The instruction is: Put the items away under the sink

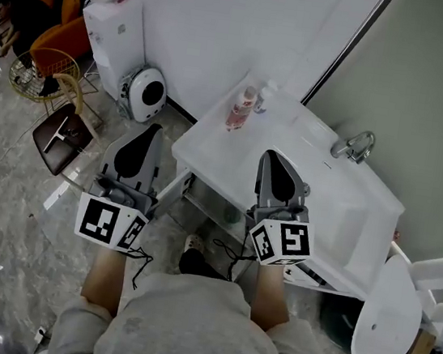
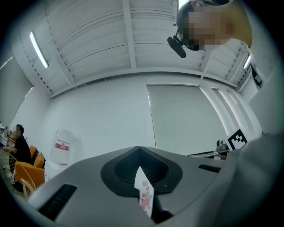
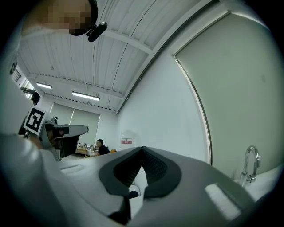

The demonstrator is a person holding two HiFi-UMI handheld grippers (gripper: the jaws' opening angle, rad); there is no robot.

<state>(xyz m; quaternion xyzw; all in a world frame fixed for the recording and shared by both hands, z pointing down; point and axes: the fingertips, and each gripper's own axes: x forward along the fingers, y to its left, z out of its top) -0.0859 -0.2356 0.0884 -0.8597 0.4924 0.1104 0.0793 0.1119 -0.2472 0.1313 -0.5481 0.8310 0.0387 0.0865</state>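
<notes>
White basin top, both my grippers shut and empty, the bottle waiting at its far left corner.

My left gripper [image 1: 150, 129] hangs just off the near left edge of the sink [image 1: 210, 144], jaws together on nothing. Beyond it, at the far left of the sink top, the pink-labelled bottle [image 1: 241, 109] stands upright, with a smaller pale container [image 1: 264, 98] just beside it that I cannot identify. I judge the bottle light, fairly stiff plastic, smooth enough to slip and narrow enough to tip, so I would pinch it across the labelled body, below the cap. My right gripper [image 1: 271, 155] is over the sink's near edge, also closed on nothing, with the tap [image 1: 355, 146] further right.
</notes>
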